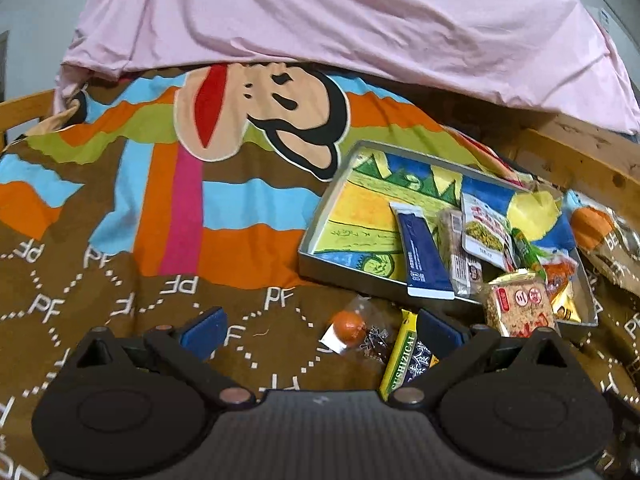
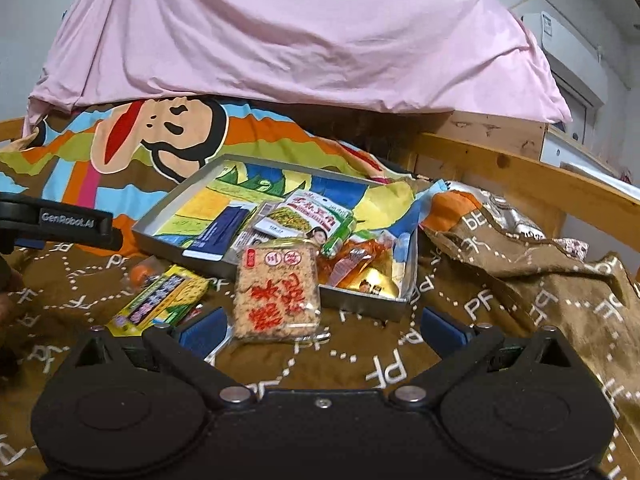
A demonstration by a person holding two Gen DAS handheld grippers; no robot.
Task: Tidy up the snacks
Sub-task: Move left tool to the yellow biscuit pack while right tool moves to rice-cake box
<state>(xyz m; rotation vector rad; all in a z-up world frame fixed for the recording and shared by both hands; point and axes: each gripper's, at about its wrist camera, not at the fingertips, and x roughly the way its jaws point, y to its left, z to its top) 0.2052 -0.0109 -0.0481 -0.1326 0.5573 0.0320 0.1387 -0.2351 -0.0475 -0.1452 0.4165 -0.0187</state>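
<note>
A shallow grey tray (image 1: 316,240) (image 2: 360,300) with a colourful drawn lining lies on the blanket. It holds several snacks, among them a blue packet (image 1: 424,256) (image 2: 218,232) and a white-green pouch (image 1: 486,228) (image 2: 308,216). A clear rice-cracker packet with red print (image 2: 276,292) (image 1: 518,308) leans on the tray's front wall, just ahead of my open right gripper (image 2: 324,332), untouched. My left gripper (image 1: 322,332) is open too. An orange wrapped candy (image 1: 348,326) (image 2: 142,274) and a yellow-green packet (image 1: 404,356) (image 2: 160,300) lie on the blanket between its fingers.
A pink sheet (image 1: 320,20) hangs over the back of the bed. A wooden rail (image 2: 520,176) runs along the right, with bunched brown blanket (image 2: 540,264) beside the tray. The patterned blanket (image 1: 120,240) spreads flat to the left. The left gripper's body (image 2: 60,220) shows in the right wrist view.
</note>
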